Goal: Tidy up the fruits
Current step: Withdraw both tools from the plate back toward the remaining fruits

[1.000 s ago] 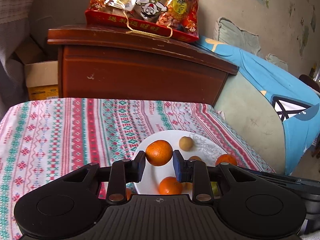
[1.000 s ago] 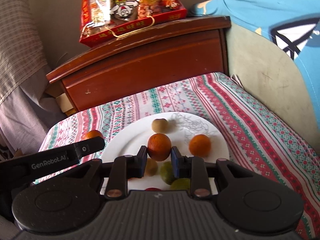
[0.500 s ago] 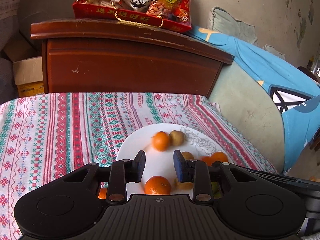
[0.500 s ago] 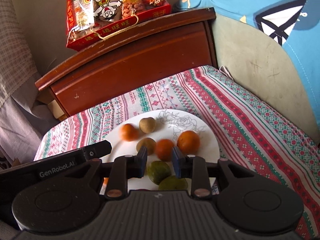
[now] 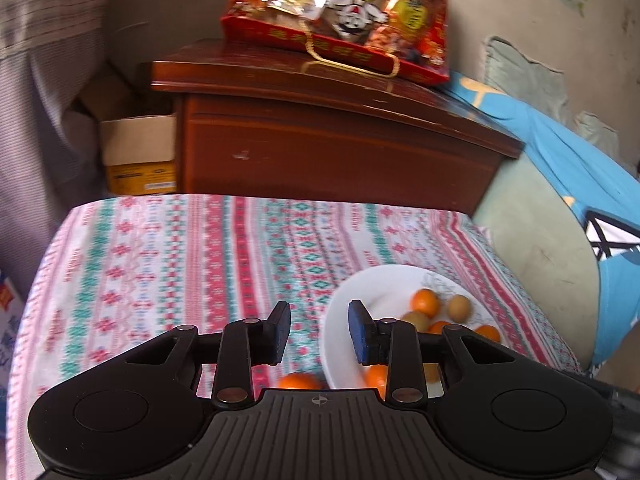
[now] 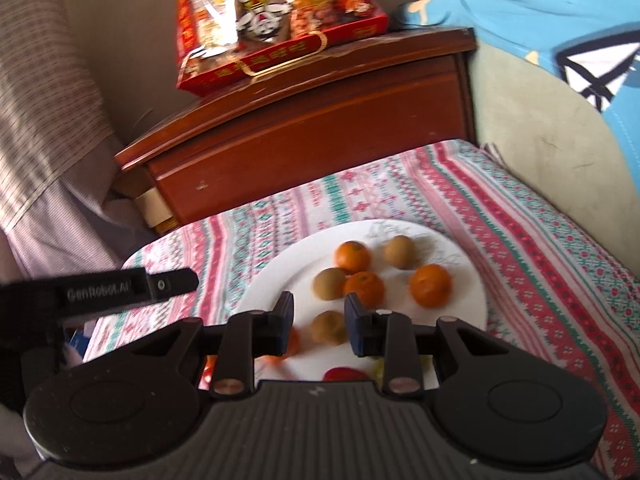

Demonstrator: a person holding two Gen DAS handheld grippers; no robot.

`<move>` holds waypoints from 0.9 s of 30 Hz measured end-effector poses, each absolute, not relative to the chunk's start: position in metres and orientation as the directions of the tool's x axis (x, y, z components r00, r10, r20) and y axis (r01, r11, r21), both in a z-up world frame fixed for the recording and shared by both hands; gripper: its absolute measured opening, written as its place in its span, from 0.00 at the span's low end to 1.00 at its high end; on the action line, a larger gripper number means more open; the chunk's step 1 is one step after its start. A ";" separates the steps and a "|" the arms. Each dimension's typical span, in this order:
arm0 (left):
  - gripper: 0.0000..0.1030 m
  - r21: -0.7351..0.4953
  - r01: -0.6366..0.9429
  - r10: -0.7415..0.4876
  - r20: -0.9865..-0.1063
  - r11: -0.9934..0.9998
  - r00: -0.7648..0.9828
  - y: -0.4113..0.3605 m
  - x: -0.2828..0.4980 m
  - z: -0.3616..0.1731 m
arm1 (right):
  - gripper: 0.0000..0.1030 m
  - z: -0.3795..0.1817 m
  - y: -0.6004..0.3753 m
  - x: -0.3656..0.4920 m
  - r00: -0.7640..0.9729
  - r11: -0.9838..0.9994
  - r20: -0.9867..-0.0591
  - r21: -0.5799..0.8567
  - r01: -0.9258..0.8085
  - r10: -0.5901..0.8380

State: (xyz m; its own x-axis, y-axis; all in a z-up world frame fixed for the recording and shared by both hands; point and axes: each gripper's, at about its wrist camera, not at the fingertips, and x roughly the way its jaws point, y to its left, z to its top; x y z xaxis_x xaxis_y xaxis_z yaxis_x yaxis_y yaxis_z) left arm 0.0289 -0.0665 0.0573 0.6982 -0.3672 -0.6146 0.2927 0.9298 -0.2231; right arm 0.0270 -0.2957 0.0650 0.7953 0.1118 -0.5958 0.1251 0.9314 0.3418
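**Both grippers empty above the fruit plate**

The left gripper [image 5: 319, 330] hangs over the striped red, green and white woven tablecloth [image 5: 180, 264], its jaws narrowly parted with nothing between them; only cloth and the plate's left rim show in the gap. The round white ceramic plate [image 6: 280, 280] lies on that cloth and carries three small orange mandarins [image 6: 431, 285] and three brownish-green kiwi-like fruits [image 6: 399, 252] in a loose cluster, some touching. One more orange mandarin [image 5: 299, 381] lies on the cloth just beside the plate's left edge (partly hidden by the gripper body). The right gripper [image 6: 319, 322] is over the near part of the plate, jaws likewise narrowly apart and gripping nothing. Behind stands a dark brown wooden cabinet [image 6: 320, 136] bearing a red printed snack bag [image 6: 276, 20].
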 end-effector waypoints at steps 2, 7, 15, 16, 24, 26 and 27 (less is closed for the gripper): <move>0.30 -0.215 0.272 -0.346 -0.627 0.938 0.698 -0.061 0.029 0.060 | 0.29 0.065 -0.288 0.025 0.792 0.933 -0.596 0.344 0.103 0.132; 0.30 -0.206 0.207 -0.292 -0.652 0.956 0.699 -0.042 0.026 0.067 | 0.29 0.065 -0.266 0.023 0.780 0.943 -0.596 0.331 0.022 0.191; 0.31 -0.205 0.183 -0.273 -0.633 0.962 0.724 -0.019 0.019 0.069 | 0.29 0.054 -0.230 0.021 0.739 0.946 -0.617 0.313 -0.084 0.270; 0.32 -0.209 0.177 -0.271 -0.635 0.962 0.723 -0.017 0.019 0.068 | 0.29 0.052 -0.226 0.021 0.733 0.946 -0.621 0.311 -0.095 0.277; 0.35 -0.236 0.164 -0.280 -0.637 0.958 0.719 -0.004 0.016 0.057 | 0.29 0.035 -0.208 0.028 0.706 0.954 -0.653 0.275 -0.116 0.274; 0.35 -0.237 0.159 -0.277 -0.640 0.958 0.716 -0.003 0.016 0.055 | 0.29 0.032 -0.207 0.030 0.711 0.960 -0.656 0.259 -0.105 0.255; 0.35 -0.238 0.158 -0.277 -0.640 0.958 0.716 -0.002 0.016 0.054 | 0.29 0.030 -0.207 0.032 0.710 0.962 -0.658 0.256 -0.100 0.249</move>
